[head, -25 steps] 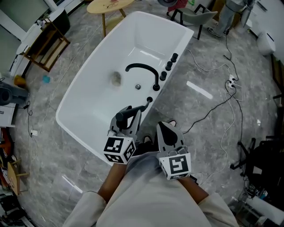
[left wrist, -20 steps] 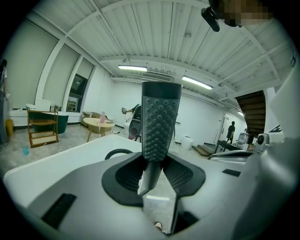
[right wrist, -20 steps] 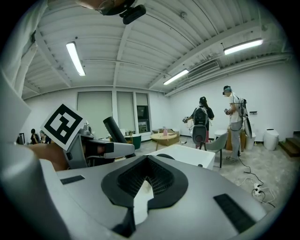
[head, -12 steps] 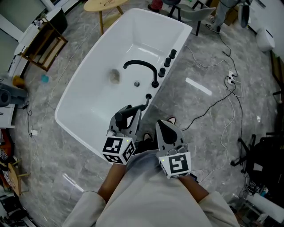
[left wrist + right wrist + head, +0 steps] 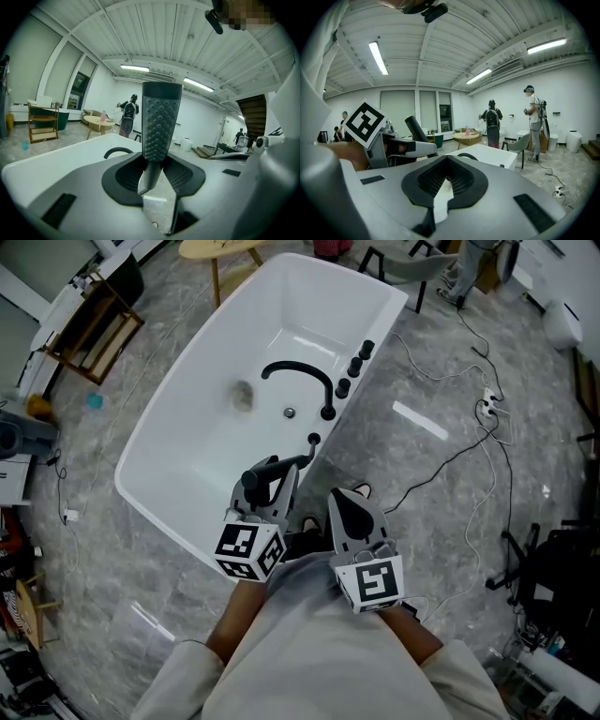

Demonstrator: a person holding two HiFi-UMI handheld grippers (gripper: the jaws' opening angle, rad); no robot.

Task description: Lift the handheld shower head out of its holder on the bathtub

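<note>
The black handheld shower head (image 5: 255, 480) is held up over the near rim of the white bathtub (image 5: 159, 442), with my left gripper (image 5: 278, 482) shut on its handle. In the left gripper view the studded head (image 5: 161, 122) stands upright between the jaws of my left gripper (image 5: 157, 166). Its small black holder (image 5: 314, 439) sits on the tub's right rim, just beyond. My right gripper (image 5: 343, 507) is beside the left one, shut and holding nothing. In the right gripper view the right gripper (image 5: 443, 187) shows its pads together, and the shower head (image 5: 415, 128) shows at the left.
A black curved spout (image 5: 298, 371) and three black knobs (image 5: 343, 388) line the tub's right rim. Cables (image 5: 469, 446) run over the grey marble floor at the right. A round wooden table (image 5: 223, 249) and a wooden rack (image 5: 94, 329) stand behind. Two people (image 5: 491, 124) stand far off.
</note>
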